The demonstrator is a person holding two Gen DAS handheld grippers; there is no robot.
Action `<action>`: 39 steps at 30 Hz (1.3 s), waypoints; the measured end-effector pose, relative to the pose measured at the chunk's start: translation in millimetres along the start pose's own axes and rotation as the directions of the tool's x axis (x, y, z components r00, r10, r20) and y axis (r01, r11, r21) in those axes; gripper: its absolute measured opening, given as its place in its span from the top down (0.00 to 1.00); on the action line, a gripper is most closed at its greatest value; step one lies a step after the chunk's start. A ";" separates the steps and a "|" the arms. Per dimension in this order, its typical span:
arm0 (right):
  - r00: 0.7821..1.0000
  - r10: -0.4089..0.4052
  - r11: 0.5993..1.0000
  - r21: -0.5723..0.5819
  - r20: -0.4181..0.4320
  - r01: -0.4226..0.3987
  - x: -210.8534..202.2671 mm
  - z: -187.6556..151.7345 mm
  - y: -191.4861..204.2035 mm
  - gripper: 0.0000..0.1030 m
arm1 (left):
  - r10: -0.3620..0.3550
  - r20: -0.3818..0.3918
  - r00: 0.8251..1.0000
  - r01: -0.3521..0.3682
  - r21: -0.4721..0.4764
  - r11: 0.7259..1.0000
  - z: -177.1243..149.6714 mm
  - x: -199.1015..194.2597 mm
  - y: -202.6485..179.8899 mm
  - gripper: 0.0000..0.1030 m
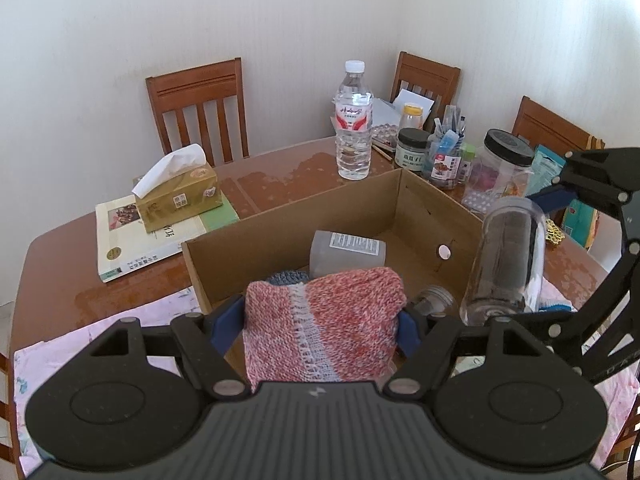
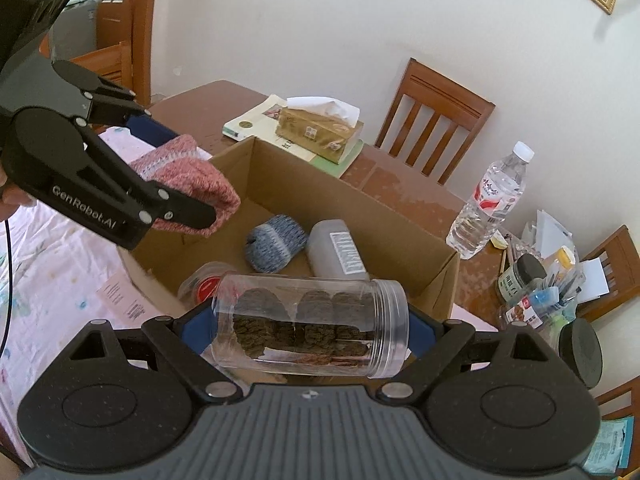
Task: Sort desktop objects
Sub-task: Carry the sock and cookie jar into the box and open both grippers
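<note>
My left gripper (image 1: pixel 322 322) is shut on a red and white knitted piece (image 1: pixel 320 320), held over the near edge of the open cardboard box (image 1: pixel 352 208). The same knit (image 2: pixel 188 178) shows in the right wrist view, clamped by the left gripper (image 2: pixel 182 182). My right gripper (image 2: pixel 310 330) is shut on a lidless clear plastic jar (image 2: pixel 312 320) of dark dried pieces, held sideways above the box (image 2: pixel 400 232). From the left wrist view that jar (image 1: pixel 508 256) hangs at the box's right side. Inside lie a grey bottle (image 2: pixel 338 250), a blue knitted piece (image 2: pixel 276 244) and a small jar with a red lid (image 2: pixel 206 286).
A water bottle (image 1: pixel 354 120), a tissue box (image 1: pixel 180 196) on a book (image 1: pixel 132 240), and a cluster of jars and pens (image 1: pixel 444 152) stand on the wooden table (image 1: pixel 280 176). Wooden chairs (image 1: pixel 200 108) ring it. A pink cloth (image 1: pixel 100 336) covers the near side.
</note>
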State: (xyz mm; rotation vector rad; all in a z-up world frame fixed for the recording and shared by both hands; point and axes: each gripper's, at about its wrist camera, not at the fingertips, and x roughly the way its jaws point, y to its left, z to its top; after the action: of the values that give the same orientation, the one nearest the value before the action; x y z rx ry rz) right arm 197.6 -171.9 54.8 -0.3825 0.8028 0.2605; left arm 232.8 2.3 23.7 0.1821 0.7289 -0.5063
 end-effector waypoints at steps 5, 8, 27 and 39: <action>1.000 -0.008 1.000 0.004 -0.016 0.008 13.0 6.8 -5.6 0.08 | -0.011 -0.012 1.000 0.011 -0.001 1.000 3.3 12.9 8.0 0.27; 1.000 -0.007 1.000 0.009 -0.026 0.007 22.0 11.3 -9.6 0.08 | -0.010 -0.019 1.000 0.010 -0.002 1.000 5.3 20.8 12.1 0.27; 0.997 -0.003 0.999 0.034 -0.074 0.005 67.8 22.2 -28.9 0.03 | -0.025 -0.077 0.997 0.026 0.012 1.000 -1.8 41.7 18.6 0.12; 0.997 -0.009 0.998 0.055 -0.074 0.013 54.1 10.0 -29.0 0.02 | -0.015 -0.080 0.997 0.018 0.029 0.999 -4.2 33.5 11.9 0.10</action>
State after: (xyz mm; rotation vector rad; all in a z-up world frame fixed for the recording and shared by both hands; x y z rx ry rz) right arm 250.9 -189.3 27.9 -0.3460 0.8784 0.2147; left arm 257.6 1.4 -2.2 0.2255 0.8016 -0.5280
